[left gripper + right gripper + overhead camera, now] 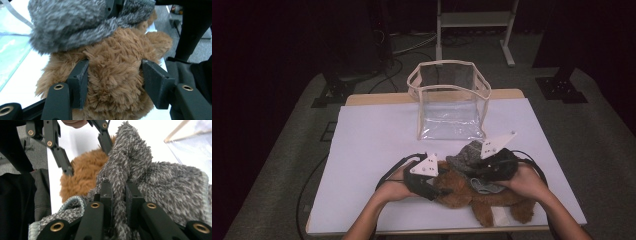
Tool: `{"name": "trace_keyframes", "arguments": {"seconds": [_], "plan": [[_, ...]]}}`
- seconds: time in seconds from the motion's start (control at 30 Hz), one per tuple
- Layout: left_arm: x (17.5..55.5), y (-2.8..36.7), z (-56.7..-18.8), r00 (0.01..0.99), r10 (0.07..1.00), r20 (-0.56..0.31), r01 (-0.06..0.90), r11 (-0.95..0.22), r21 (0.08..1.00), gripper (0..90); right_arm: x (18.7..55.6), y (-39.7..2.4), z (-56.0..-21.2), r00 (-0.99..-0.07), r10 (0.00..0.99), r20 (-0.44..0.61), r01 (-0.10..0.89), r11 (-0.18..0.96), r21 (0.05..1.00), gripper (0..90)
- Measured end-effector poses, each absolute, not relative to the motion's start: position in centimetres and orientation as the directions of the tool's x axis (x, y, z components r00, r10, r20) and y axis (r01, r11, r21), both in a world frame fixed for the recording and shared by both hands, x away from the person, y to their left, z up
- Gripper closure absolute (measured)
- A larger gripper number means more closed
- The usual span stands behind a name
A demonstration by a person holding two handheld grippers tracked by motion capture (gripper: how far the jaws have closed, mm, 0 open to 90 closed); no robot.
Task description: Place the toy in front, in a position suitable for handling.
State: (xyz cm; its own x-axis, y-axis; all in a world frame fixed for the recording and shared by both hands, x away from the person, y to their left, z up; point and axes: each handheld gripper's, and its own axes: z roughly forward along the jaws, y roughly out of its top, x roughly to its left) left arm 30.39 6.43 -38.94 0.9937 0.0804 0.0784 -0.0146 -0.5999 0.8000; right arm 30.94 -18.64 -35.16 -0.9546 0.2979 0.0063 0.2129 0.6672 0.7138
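Nearest the person, a brown plush toy (482, 196) lies on the white table (372, 150). The left gripper (113, 82) straddles its head, jaws part open, pads against the fur. The right gripper (117, 195) is clamped on a grey fleece garment (160, 185) draped over the toy. Both items judged soft, light and compressible; grip bunched folds. Beyond the toy stands a clear bag (449, 100).
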Motion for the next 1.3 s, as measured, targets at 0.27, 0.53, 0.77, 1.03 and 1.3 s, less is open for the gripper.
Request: {"name": "trace_keyframes", "arguments": {"seconds": [0.27, 0.53, 0.77, 1.03, 1.3], "plan": [[30.6, 6.6, -39.1, 0.995, 0.079, 0.064, -0.006, -0.583, 0.813, 42.1, 31.7, -22.7, -34.6, -0.932, 0.361, 0.034, 0.274, 0.641, 0.716, 78.1], [31.1, 7.0, -38.2, 0.994, 0.095, 0.06, 0.005, -0.575, 0.818, 35.9, 31.6, -27.7, -34.7, -0.891, 0.448, 0.068, 0.344, 0.571, 0.746, 78.2], [31.7, 7.4, -37.8, 0.992, 0.125, 0.03, 0.043, -0.543, 0.839, 27.6, 30.3, -25.8, -36.3, -0.911, 0.406, 0.065, 0.309, 0.572, 0.759, 78.6], [32.5, 7.0, -38.1, 0.993, 0.121, -0.008, 0.074, -0.548, 0.833, 18.9, 28.4, -25.1, -36.9, -0.925, 0.378, 0.045, 0.273, 0.577, 0.77, 78.9], [33.4, 6.3, -39.2, 0.991, 0.078, -0.108, 0.133, -0.562, 0.817, 16.6, 28.2, -25.3, -37.2, -0.927, 0.371, 0.055, 0.271, 0.563, 0.781, 78.8]]}}
